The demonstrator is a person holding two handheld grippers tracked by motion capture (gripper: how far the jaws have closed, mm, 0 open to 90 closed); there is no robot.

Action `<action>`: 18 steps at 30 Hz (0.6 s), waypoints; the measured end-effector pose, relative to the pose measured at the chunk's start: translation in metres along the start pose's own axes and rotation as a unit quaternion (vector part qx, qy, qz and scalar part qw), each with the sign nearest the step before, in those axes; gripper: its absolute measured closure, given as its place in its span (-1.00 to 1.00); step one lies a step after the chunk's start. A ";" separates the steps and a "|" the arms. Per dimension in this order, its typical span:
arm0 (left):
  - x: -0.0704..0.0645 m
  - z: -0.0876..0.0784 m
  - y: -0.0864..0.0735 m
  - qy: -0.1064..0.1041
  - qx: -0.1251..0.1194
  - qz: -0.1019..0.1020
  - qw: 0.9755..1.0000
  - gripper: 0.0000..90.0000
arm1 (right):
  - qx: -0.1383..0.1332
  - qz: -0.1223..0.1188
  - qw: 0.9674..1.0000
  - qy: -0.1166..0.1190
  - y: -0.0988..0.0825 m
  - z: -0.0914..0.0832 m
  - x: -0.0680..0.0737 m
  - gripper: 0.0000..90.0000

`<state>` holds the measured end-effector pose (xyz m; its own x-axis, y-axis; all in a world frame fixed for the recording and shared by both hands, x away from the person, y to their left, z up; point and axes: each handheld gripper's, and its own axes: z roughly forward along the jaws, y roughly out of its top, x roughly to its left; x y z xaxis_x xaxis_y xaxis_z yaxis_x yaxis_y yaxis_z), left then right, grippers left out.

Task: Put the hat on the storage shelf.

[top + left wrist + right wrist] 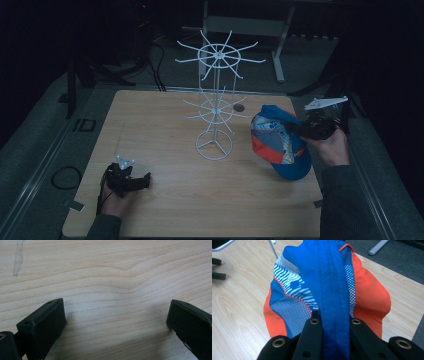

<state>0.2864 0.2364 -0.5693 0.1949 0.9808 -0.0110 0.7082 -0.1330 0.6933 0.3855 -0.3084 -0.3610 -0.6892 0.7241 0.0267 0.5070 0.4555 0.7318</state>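
The tabletop [170, 200] is seen from above in the high view; it's also caught up close, filling both gripper views' backgrounds.

High view: dim, bluish cast, grainy; surroundings near black, tabletop [165, 145] the brightest area, faint shadows. Left gripper view: bright, even light, wood grain sharp, soft shadow between the tongs [116, 322]. Right gripper view: well lit, cap [329, 287] sharp, foreground tongs slightly soft; no glare.
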 end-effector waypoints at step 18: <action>0.000 0.000 0.000 0.000 -0.001 -0.001 1.000 -0.94 | -0.005 -0.009 1.000 0.000 0.008 -0.013 0.000 0.95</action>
<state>0.2864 0.2363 -0.5694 0.1938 0.9810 -0.0119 0.7077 -0.1315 0.6941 0.3824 -0.3117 -0.3463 -0.6975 0.7164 0.0134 0.4901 0.4634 0.7383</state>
